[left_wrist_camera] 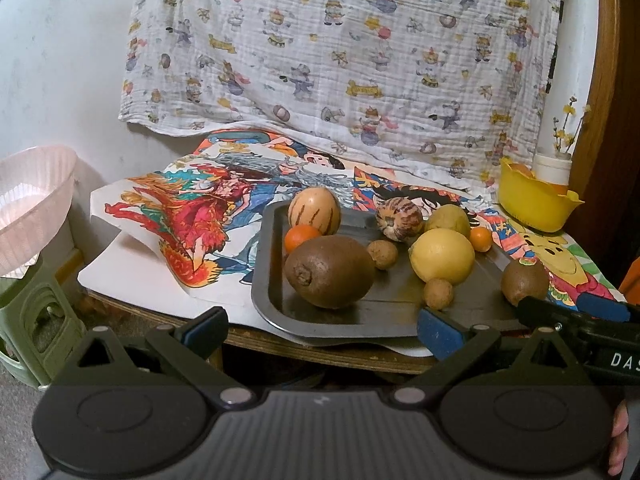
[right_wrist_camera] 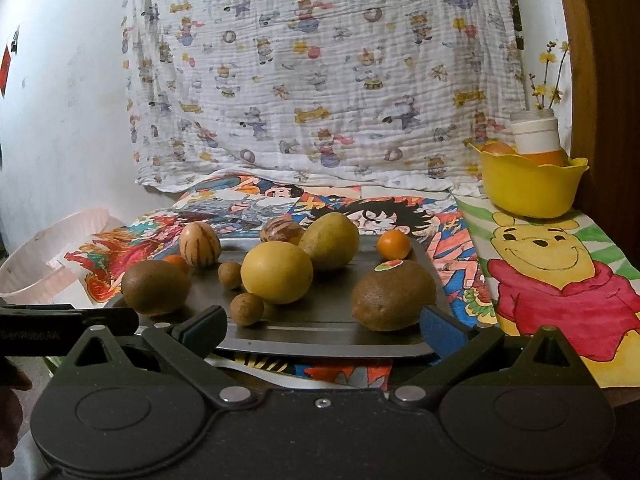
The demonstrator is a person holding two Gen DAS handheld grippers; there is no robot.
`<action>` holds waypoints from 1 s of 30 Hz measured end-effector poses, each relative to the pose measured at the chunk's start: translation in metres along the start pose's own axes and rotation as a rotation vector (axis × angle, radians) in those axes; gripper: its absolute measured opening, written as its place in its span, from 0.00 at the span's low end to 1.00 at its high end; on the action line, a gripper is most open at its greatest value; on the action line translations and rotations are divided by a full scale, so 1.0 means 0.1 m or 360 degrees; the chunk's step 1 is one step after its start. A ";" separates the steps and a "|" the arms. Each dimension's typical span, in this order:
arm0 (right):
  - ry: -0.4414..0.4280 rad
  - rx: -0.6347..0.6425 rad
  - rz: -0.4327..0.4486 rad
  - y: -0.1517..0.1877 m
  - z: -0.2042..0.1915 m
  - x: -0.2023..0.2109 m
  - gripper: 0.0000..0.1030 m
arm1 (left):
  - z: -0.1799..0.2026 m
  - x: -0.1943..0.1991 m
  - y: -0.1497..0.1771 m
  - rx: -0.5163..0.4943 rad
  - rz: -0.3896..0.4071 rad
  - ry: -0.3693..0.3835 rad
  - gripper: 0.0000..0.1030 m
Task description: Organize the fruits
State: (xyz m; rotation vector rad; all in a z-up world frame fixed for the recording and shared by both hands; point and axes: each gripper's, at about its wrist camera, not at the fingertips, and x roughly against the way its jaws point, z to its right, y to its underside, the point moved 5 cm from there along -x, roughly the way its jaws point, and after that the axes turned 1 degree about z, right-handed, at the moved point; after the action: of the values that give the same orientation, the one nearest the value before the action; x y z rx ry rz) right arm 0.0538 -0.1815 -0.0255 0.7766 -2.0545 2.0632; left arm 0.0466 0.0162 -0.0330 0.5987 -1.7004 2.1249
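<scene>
Ten or so fruits are lying loose on the dark tray [right_wrist_camera: 320, 332] on the table: two kiwis, the nearer one [right_wrist_camera: 394, 295] stickered, lemons, small oranges, striped melons and walnuts. I am holding my right fingers [right_wrist_camera: 320, 320] spread wide and empty just short of the stickered kiwi, my left fingers [left_wrist_camera: 320, 330] equally spread before the other kiwi [left_wrist_camera: 330, 271]. I am judging a square, level approach best, closing gently at the widest part, with the yellow bowl [right_wrist_camera: 532, 184] a likely destination.
</scene>
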 end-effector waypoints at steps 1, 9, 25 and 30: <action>0.0001 -0.0001 -0.0002 0.00 0.00 0.00 0.99 | 0.00 0.00 0.00 0.0002 0.0001 -0.0001 0.99; 0.0005 0.0000 -0.0001 0.00 0.00 0.00 0.99 | -0.02 0.00 0.00 0.0011 0.0003 -0.0005 0.99; 0.0008 0.0009 -0.0021 0.01 0.01 -0.01 0.99 | -0.03 0.00 -0.01 0.0015 0.0001 -0.0011 0.99; 0.0009 0.0008 -0.0021 0.01 0.01 -0.01 0.99 | -0.03 0.00 0.01 0.0013 -0.0004 -0.0013 0.99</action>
State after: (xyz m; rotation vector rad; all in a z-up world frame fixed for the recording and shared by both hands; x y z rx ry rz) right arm 0.0550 -0.1823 -0.0269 0.7823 -2.0366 2.0622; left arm 0.0454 0.0190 -0.0344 0.6122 -1.6952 2.1313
